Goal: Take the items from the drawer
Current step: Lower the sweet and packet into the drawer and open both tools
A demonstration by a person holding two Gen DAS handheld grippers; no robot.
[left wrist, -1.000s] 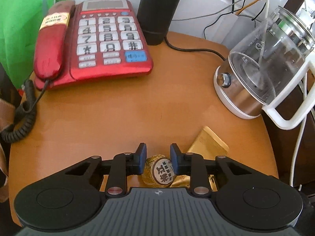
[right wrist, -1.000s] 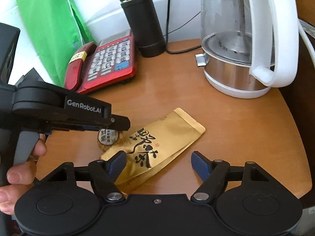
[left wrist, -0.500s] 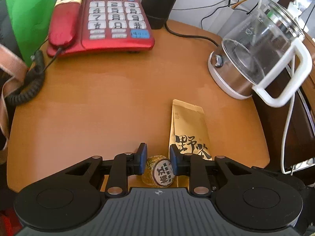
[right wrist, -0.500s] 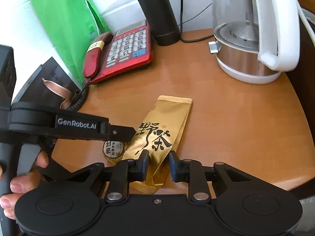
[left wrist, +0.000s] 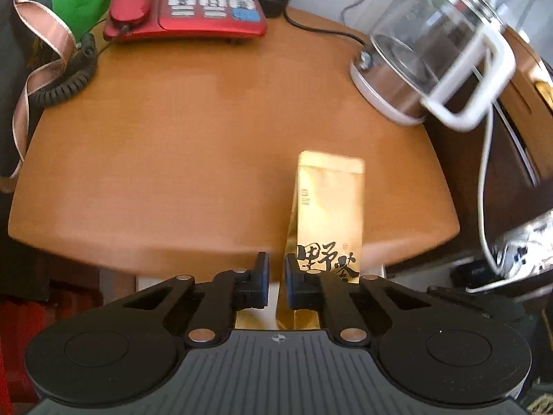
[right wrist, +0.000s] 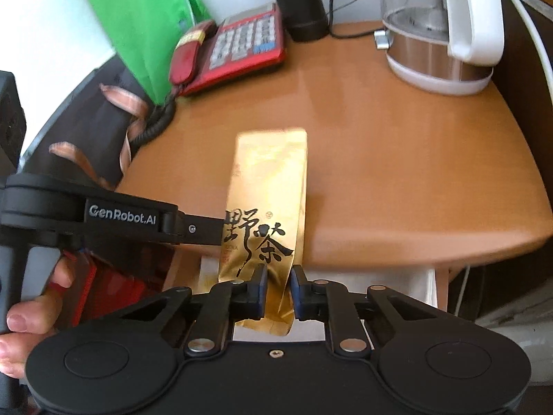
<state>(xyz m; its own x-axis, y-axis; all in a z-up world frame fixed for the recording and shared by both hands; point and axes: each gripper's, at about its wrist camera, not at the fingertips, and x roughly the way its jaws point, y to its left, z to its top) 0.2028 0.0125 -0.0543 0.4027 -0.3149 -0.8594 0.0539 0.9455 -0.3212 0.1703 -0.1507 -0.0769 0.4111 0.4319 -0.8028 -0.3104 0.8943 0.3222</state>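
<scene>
The gold tea packet (right wrist: 268, 207), printed with black characters, is pinched at its near end between the pads of the right gripper (right wrist: 279, 288), whose jaws have just been closing and now sit narrow on the foil. The packet's far end reaches out over the near part of the wooden table (right wrist: 397, 159), while its held end hangs past the table's front edge. In the left wrist view the same packet (left wrist: 328, 214) shows just to the right of the left gripper (left wrist: 276, 276), whose jaws have just been closing to a slim gap with nothing between the pads. In the right wrist view the left gripper's black arm, held by a hand (right wrist: 31, 314), ends behind the packet's left edge. Farther back on the table stand a red telephone (right wrist: 238, 48), a black flask (right wrist: 300, 3) and a glass kettle (right wrist: 439, 31), with a green bag (right wrist: 138, 24) at the left.
</scene>
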